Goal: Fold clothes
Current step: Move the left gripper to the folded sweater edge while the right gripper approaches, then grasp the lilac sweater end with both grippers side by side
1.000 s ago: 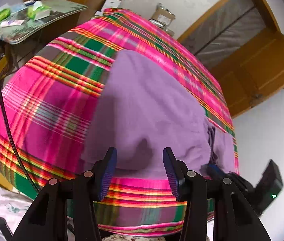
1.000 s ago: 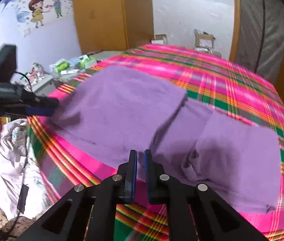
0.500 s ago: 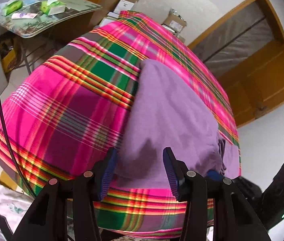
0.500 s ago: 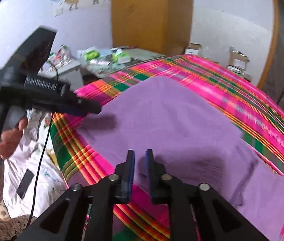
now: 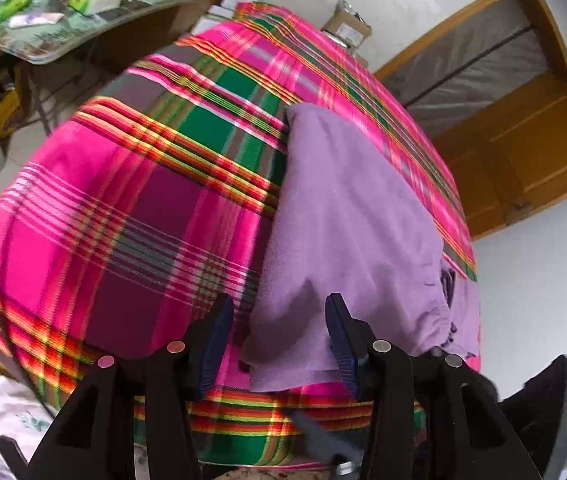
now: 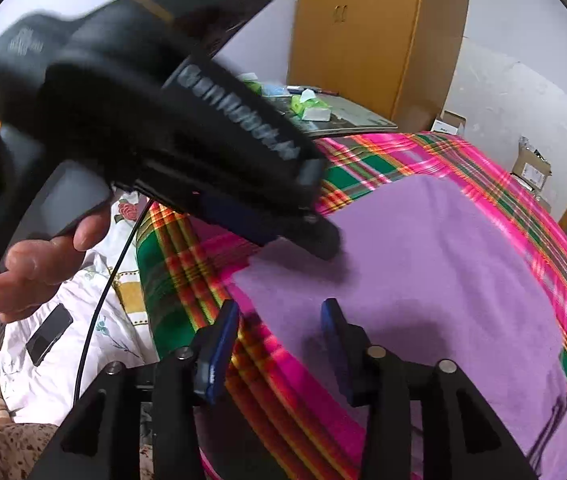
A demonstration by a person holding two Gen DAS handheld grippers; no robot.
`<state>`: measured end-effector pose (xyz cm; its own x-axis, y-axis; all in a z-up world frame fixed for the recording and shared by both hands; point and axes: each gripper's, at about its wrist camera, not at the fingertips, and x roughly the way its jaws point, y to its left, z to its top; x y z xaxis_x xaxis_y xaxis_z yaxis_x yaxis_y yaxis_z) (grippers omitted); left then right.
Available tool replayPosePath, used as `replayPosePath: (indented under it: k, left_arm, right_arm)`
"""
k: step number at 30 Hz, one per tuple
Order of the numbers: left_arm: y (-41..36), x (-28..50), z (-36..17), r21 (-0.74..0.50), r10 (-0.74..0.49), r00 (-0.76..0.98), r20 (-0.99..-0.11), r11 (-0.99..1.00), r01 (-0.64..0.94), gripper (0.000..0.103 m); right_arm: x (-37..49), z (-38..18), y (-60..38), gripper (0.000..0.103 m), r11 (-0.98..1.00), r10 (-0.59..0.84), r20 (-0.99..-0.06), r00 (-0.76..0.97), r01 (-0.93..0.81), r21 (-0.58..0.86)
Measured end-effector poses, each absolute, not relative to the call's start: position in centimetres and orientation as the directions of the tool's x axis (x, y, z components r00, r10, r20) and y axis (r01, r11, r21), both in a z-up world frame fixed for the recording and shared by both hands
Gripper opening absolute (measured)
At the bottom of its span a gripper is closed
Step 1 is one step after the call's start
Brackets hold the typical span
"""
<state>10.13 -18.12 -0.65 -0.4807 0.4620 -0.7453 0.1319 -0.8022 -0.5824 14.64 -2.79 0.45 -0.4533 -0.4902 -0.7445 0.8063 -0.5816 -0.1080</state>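
A cluttered bench (image 5: 95, 20) stands beyond the bed's plaid cover (image 5: 131, 208), and in the right wrist view the left gripper (image 6: 303, 236), held in a hand (image 6: 39, 264), blocks much of the scene. The purple garment (image 5: 347, 216) lies flat on the cover. The left gripper (image 5: 279, 332) is open over the garment's near corner without pressing it; the right gripper (image 6: 279, 336) is opening, with the garment's edge below the gap, unheld.
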Motion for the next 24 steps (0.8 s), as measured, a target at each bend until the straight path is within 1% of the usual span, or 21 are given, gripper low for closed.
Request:
replayPosePath:
  k: [4, 8, 11, 14, 16, 17, 19, 20, 21, 24]
  left_arm:
    - [-18.2, 9.4, -0.9, -0.602, 0.494, -0.464, -0.736, -0.79, 0.114, 0.049]
    - [-18.3, 9.1, -0.8, -0.604, 0.493, -0.463, -0.736, -0.788, 0.121, 0.049]
    - [-18.4, 8.6, -1.0, -0.594, 0.481, -0.461, -0.746, -0.793, 0.133, 0.049]
    - [-18.5, 7.9, -1.0, -0.581, 0.466, -0.465, -0.752, -0.803, 0.134, 0.049]
    - [-18.5, 7.2, -1.0, -0.571, 0.46, -0.458, -0.761, -0.809, 0.136, 0.049]
    - [-18.5, 6.9, -1.1, -0.568, 0.459, -0.454, -0.764, -0.812, 0.136, 0.049]
    - [-18.6, 6.4, -1.2, -0.573, 0.462, -0.454, -0.762, -0.808, 0.139, 0.049]
    - [-18.6, 6.0, -1.2, -0.576, 0.467, -0.452, -0.76, -0.807, 0.134, 0.05]
    - [-18.5, 5.6, -1.2, -0.578, 0.472, -0.45, -0.758, -0.805, 0.131, 0.05]
    - [-18.4, 4.5, -1.2, -0.588, 0.48, -0.446, -0.755, -0.797, 0.136, 0.05]
  right_arm:
    - [14.9, -0.2, -4.0, 0.049, -0.585, -0.467, -0.739, -0.486, 0.796, -0.154]
    - [15.1, -0.6, -5.0, 0.049, -0.598, -0.434, -0.727, -0.532, 0.774, -0.209]
    - [14.9, -0.6, -5.5, 0.049, -0.625, -0.409, -0.721, -0.559, 0.748, -0.225]
    - [14.5, -0.7, -5.5, 0.049, -0.651, -0.412, -0.72, -0.558, 0.734, -0.196]
    - [14.4, -0.6, -5.4, 0.042, -0.667, -0.407, -0.716, -0.567, 0.72, -0.191]
    - [14.2, -0.6, -5.4, 0.037, -0.675, -0.401, -0.715, -0.573, 0.712, -0.192]
    - [14.0, -0.4, -5.1, 0.032, -0.686, -0.409, -0.712, -0.571, 0.707, -0.172]
    - [13.9, -0.4, -4.9, 0.022, -0.693, -0.414, -0.709, -0.571, 0.703, -0.161]
    - [13.8, -0.3, -4.7, 0.017, -0.699, -0.42, -0.705, -0.571, 0.699, -0.151]
    - [13.8, 0.0, -4.3, 0.015, -0.705, -0.437, -0.698, -0.567, 0.698, -0.127]
